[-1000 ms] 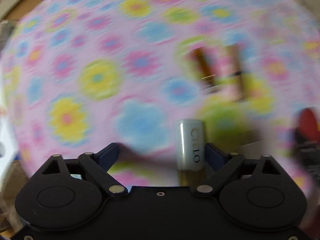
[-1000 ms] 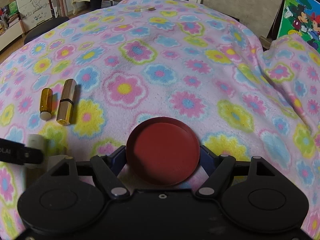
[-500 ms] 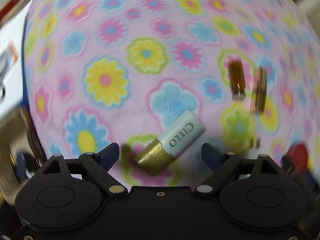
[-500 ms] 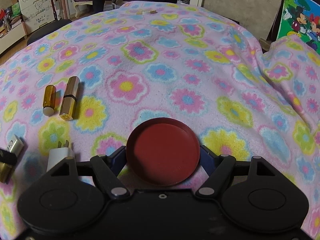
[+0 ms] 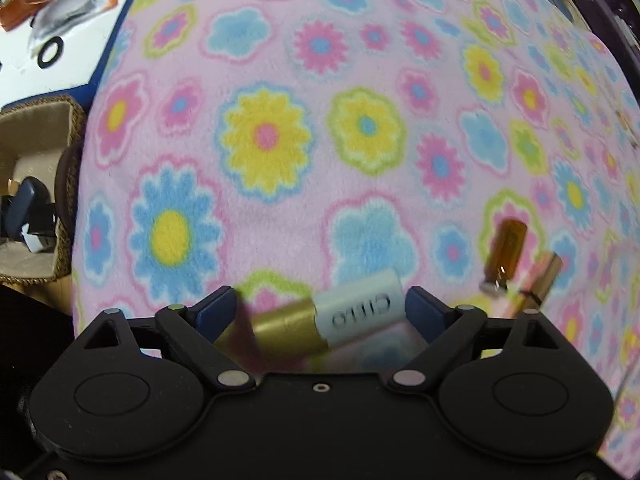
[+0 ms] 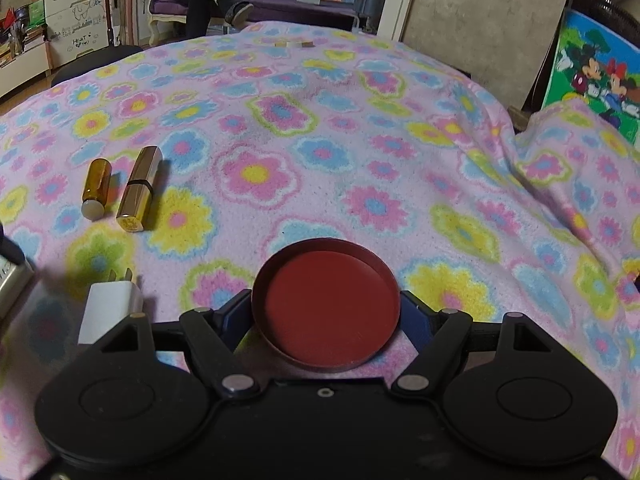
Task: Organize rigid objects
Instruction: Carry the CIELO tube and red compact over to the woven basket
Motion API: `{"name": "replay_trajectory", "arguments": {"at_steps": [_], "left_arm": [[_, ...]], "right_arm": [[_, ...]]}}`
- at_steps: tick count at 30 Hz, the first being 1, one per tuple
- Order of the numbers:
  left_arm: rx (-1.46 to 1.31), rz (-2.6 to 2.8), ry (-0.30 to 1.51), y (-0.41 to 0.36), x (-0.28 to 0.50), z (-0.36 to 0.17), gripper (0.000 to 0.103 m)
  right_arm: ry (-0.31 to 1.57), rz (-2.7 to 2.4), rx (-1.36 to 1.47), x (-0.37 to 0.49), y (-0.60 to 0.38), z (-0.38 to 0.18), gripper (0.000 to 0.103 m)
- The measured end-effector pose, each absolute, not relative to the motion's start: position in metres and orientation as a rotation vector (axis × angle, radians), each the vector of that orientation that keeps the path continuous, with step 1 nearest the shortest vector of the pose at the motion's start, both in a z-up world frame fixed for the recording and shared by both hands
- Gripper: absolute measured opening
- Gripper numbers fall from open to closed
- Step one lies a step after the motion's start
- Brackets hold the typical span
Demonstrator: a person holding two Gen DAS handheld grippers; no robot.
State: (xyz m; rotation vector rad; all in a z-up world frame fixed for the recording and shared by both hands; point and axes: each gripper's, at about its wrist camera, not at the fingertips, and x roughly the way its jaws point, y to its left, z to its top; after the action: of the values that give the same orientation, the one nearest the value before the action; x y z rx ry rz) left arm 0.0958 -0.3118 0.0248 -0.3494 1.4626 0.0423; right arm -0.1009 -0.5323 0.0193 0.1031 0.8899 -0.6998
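While tilted, tube between hand-held gripper fingers

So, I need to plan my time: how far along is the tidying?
Done: bottle and lipstick lie side by side. In hand: right gripper grips the red dish; left gripper stands open around the white-capped tube. To do: that tube and the charger.

On the flowered fleece blanket, the small amber glass bottle lies just left of the gold lipstick tube; the white plug adapter sits nearer, toward the blanket's left edge.
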Motion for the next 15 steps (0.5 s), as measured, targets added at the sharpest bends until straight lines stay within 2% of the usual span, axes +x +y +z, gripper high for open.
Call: {"name": "replay_trajectory", "arguments": {"at_steps": [3,9,11,13,15], "left_arm": [[-0.385,0.062,1.472,-0.314,0.102,0.017,0.093],[-0.341,0.056,1.45,-0.326,0.104,0.004,0.092],[-0.318,0.042,1.442,-0.327,0.101,0.004,0.086],[-0.284,0.02,1.433,-0.325,0.096,0.008,0.072],[-0.244,-0.021,1.424,-0.321,0.093,0.011,0.063]], "right_arm": [[0.863,-0.698,0.096,-0.105,-0.531,0.017,0.077],[0.828,-0.683,0.082,-0.109,-0.529,0.016,0.077],[0.823,-0.675,0.085,-0.111,-0.53,0.017,0.077],[0.82,-0.671,0.089,-0.113,-0.531,0.017,0.076],[0.818,-0.67,0.089,-0.114,-0.53,0.017,0.076]]}}
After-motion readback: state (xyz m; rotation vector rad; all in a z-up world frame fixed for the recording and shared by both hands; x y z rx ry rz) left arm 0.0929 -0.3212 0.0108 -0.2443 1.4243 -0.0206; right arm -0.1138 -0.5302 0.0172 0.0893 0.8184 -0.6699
